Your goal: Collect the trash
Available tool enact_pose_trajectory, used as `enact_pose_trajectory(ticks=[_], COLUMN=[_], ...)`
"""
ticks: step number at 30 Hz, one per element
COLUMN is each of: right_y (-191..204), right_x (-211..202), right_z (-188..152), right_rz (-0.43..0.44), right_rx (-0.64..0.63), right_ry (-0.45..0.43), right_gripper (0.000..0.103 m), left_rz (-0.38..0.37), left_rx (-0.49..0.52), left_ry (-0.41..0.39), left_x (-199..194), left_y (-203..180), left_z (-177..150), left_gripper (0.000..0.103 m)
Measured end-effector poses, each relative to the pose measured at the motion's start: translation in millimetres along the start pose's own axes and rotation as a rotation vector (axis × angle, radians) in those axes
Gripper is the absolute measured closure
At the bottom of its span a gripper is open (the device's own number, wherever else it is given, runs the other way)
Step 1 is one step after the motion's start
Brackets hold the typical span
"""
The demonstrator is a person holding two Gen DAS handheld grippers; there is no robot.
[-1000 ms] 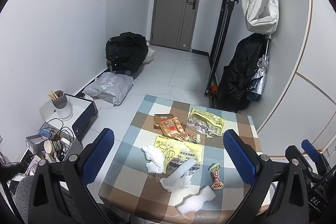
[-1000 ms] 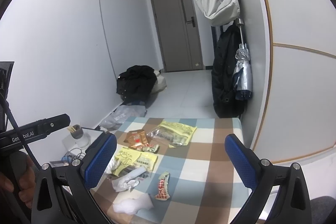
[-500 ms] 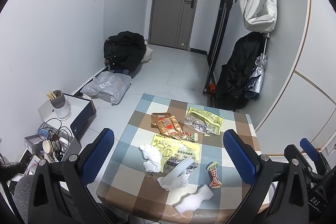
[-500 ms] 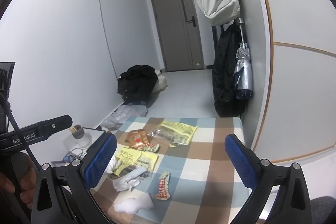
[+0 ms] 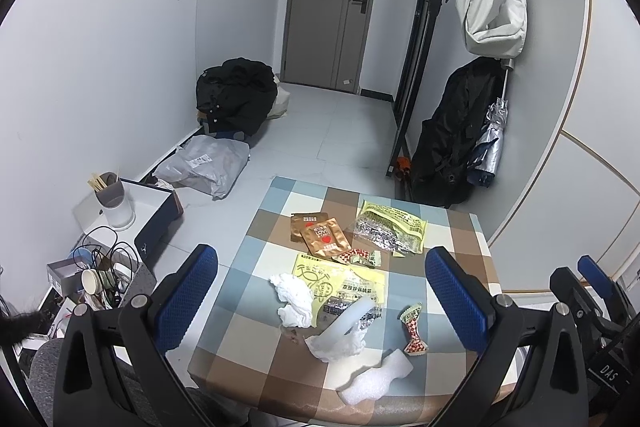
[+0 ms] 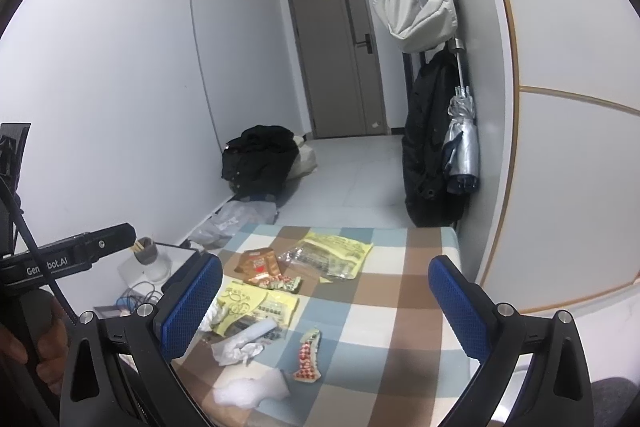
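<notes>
Change: both views sit a little higher and farther back from the checked table point(image 5: 264, 227) than a second ago; the litter lies where it lay.
Left gripper point(image 5: 320, 291): blue fingers spread wide, holding nothing, touching nothing, above the table's near half.
Right gripper point(image 6: 326, 301): fingers equally wide, empty, clear of the cloth.
Between the left fingers: two crumpled tissues point(image 5: 294, 297), one yellow wrapper point(image 5: 340, 281) under them, one white foam piece point(image 5: 378, 383) nearest the camera, one red-checked candy wrapper point(image 5: 414, 331) close to the right finger.
Beyond the left fingertips: two brown sachets point(image 5: 320, 233) overlapping, one yellow-and-silver snack bag point(image 5: 390, 231), a few small candy wrappers point(image 5: 358, 257) between the sachets and the yellow wrapper.
Right view: same litter lies toward the left finger; the checked cloth by the right finger is bare.
Outside the left finger: one cup of chopsticks point(image 5: 110, 199) on a white box, off the table.
Hand point(image 6: 24, 343): grips the left tool's handle, at the right view's left edge.
</notes>
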State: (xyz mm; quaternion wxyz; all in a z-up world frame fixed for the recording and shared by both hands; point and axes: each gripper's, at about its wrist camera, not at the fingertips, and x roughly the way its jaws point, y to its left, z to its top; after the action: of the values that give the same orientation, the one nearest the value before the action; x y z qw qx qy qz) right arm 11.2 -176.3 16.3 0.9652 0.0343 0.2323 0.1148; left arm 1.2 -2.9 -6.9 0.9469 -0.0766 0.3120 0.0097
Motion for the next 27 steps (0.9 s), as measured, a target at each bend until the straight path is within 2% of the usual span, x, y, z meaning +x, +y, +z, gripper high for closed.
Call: enact_pose_trajectory(ticks=[16,20,27], right_y=[-1.2,-2.5,-11.3], right_x=[2.3,9.6,35.8], right_z=[0.1,-4.2,-12.2], right_rz=[0.001,0.003,0.028], right_rx=[0.0,0.006,0.052], right_ry=[0.008,0.031,0.125], right_gripper=[0.0,0.0,0.0], left_rz=[-0.015,-0.034,-0.105], left_rx=[-0.002,-0.004,-0.052], left_ry=[0.018,0.055,0.2], left_x=[5.7,18.7,56.6], left_y=[1.3,6.9,23.8], left_z=[-1.3,1.2,0.8], left_gripper=[0.001,0.001,0.001])
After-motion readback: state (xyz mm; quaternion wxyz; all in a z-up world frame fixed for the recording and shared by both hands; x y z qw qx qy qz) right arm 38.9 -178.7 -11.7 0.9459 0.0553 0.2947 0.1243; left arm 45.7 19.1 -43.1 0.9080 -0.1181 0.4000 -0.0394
